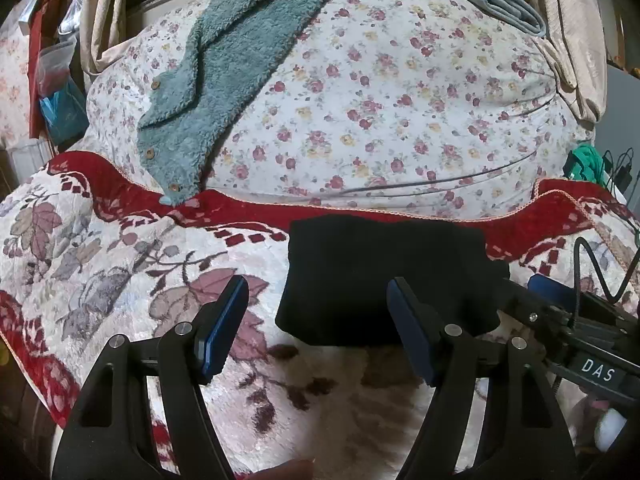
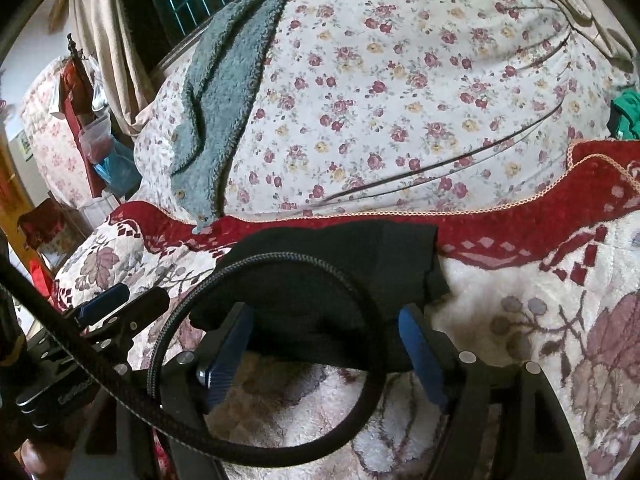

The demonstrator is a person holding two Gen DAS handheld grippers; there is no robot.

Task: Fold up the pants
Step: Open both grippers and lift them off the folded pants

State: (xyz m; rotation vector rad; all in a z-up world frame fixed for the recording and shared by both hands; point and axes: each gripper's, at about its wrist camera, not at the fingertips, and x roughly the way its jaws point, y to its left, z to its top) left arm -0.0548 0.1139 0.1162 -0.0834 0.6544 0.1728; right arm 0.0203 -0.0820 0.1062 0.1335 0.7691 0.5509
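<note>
I see the black pants lying as a compact folded block at centre frame on the leaf-patterned blanket; my left gripper and right gripper gape, holding nothing. Folding looks essentially finished.

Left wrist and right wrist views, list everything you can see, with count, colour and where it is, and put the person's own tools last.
Pants: one, black, folded into a compact block on the leaf blanket near the red border.
Leaf blanket: one, cream with red border, covering the near bed.
Floral quilt: one, white with small roses, behind the blanket.
Fleece garment: one, teal with buttons, draped on the quilt's left.
Folded cloth: one, grey, far right on the quilt.
Curtains: beige, at the back.
Cable: black, looped before the right camera.
Left tool: open, empty.
Right tool: open, straddling the pants' near edge.
</note>
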